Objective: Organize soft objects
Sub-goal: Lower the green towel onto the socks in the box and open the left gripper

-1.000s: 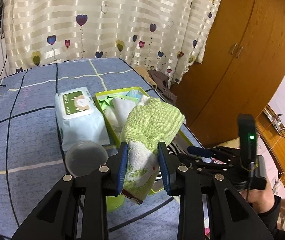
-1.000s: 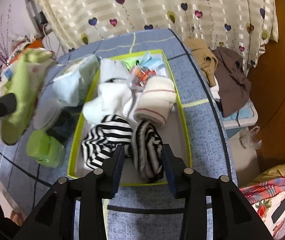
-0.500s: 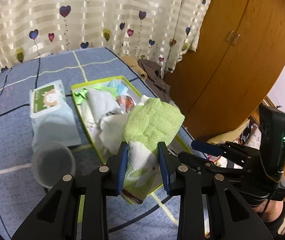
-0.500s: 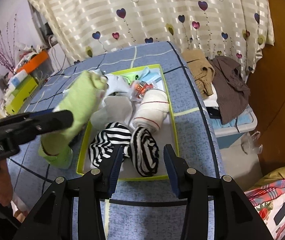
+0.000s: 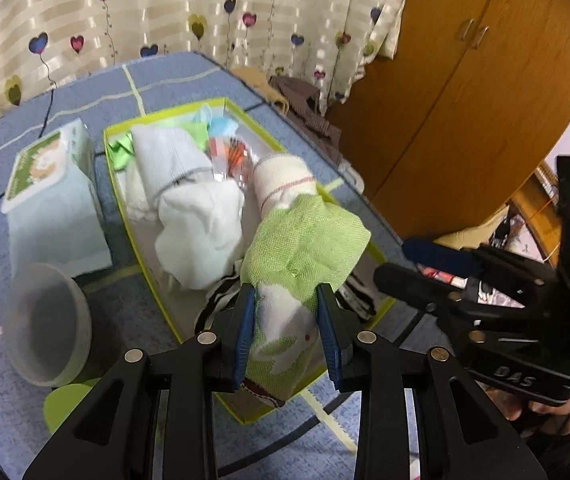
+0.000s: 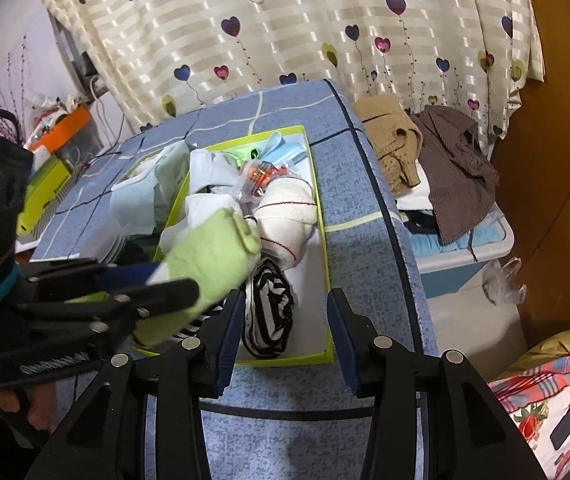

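A wipes pack (image 5: 51, 196) and translucent cup (image 5: 47, 322) sit beside each other below a heart-print curtain (image 6: 305, 28).

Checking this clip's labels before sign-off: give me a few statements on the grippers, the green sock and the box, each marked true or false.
1. The left gripper is shut on the green sock. True.
2. The right gripper holds a striped sock. False: its jaws stand open and empty above the striped sock.
3. The green-rimmed box is empty. False: socks lie in it.
4. The wipes pack lies outside the box. True.
5. The green sock lies flat in the box. False: it is held over it.
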Available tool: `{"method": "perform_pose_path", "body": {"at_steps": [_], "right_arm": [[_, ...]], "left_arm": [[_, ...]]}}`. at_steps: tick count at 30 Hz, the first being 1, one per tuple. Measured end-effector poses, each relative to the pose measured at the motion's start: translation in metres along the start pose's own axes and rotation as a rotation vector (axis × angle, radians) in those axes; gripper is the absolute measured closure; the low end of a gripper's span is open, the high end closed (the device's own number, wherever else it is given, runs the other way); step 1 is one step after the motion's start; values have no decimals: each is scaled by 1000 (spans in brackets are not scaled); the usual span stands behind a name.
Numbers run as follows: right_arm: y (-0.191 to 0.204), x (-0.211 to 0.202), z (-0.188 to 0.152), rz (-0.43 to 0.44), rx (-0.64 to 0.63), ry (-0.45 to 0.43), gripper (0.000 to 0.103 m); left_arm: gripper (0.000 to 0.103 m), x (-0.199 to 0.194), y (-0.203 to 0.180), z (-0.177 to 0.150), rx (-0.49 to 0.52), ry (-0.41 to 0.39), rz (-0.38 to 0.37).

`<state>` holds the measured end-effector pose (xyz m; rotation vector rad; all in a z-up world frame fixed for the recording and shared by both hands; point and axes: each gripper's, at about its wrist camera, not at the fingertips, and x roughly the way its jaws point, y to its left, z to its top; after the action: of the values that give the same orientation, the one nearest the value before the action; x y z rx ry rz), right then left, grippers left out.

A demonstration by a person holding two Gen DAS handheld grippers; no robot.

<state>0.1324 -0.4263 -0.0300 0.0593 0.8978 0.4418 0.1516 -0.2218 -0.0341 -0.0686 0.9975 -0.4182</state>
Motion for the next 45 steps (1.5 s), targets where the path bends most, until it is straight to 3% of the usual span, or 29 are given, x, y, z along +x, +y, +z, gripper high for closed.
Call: {"method": "perform_pose_path", "body": {"at_steps": [11, 34, 45], "right_arm": [[-1, -2, 1, -18, -4, -2, 61], [27, -22, 4, -28, -32, -49, 61], [59, -35, 4, 2, -92, -76, 61]], "left_arm": [[59, 5, -2, 1, 12, 6, -1], [59, -61, 11, -10, -19, -136, -21], [59, -89, 21, -23, -42, -185, -13]]}}
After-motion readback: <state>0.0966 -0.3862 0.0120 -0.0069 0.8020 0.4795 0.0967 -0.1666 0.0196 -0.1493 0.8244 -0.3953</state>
